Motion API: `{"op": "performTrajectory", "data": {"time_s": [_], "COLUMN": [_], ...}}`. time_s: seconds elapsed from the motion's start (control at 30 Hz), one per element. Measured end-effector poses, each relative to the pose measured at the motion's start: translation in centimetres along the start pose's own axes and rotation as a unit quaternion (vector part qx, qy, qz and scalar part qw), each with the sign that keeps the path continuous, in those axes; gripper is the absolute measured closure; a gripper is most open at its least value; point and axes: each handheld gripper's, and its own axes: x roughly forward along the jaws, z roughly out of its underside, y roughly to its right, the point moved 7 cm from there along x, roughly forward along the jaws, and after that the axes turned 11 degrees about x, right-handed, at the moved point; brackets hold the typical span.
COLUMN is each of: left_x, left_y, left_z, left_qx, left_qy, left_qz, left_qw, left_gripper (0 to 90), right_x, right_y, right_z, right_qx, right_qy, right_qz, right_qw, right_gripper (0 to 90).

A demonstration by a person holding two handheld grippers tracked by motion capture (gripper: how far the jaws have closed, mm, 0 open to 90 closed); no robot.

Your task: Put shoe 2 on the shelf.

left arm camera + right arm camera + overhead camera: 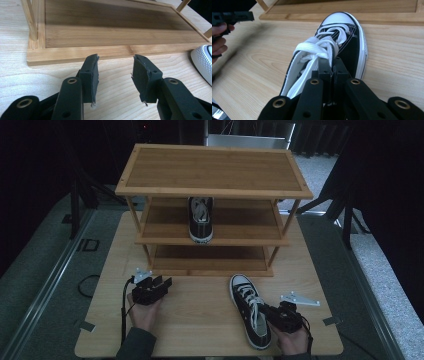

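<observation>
Right gripper point(278, 316) pinching the black sneaker point(249, 309) on the table point(200, 320).
Jaws pressed together on the sneaker's collar beside the white laces point(317, 50); sneaker lies in front of the wooden rack point(212, 170), toe toward it; left gripper point(161, 283) spread, holding nothing, facing the rack's bottom shelf point(120, 30); second sneaker point(200, 218) stands on the middle shelf.

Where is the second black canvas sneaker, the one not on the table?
In the high view, that black canvas sneaker stands on the middle shelf of the wooden shoe rack, near its centre, toe pointing toward the person.
</observation>
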Motion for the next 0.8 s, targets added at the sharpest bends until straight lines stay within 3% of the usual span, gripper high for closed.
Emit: {"op": "performTrajectory", "data": {"time_s": [0.47, 0.8], "left_x": [0.1, 0.2], "left_y": [0.1, 0.0], "left_z": [0.1, 0.1], "left_qx": [0.0, -0.003], "left_qy": [-0.002, -0.003], "left_qz": [0.002, 0.002], "left_qw": [1.0, 1.0], "left_gripper": [55.8, 55.7], "right_x": [-1.1, -2.4], "right_y": [-1.9, -3.9], "right_z": [-1.5, -3.4], "right_qx": [0.002, -0.005], "right_qy": [0.024, 0.05], "right_qz": [-0.039, -0.067], "right_qw": [0.999, 0.9965], "right_gripper": [88.4, 88.3]}}
